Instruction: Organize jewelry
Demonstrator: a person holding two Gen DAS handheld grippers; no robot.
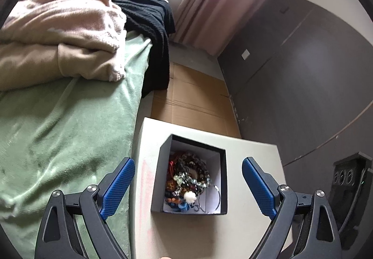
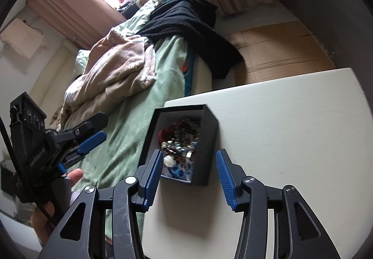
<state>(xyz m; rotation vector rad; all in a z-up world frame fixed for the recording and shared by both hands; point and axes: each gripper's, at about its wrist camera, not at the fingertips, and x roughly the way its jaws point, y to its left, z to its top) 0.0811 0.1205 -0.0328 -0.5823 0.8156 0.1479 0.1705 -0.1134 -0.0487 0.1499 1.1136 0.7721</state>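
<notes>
Black box (image 1: 160, 179) stands open on the worktop (image 1: 251, 165), near its bed-side edge, jewelry (image 1: 188, 182) heaped inside. Left claw (image 1: 188, 185) hangs above it, released and empty. Right claw (image 2: 188, 172) is also released, jaws straddling the box's near corner, nothing between the pads. Judged step: between picks, or sorting nearly done. Next move calls for lowering between the box walls. Worktop right of the box offers free room; the bed (image 1: 70, 131) crowds the left edge.

Both grippers tilt downward. The left gripper (image 1: 188, 185) has its jaws spread wide and empty; the right gripper (image 2: 189, 174) stands partly open, gripping nothing. A hand (image 2: 46, 200) holds the left one.
</notes>
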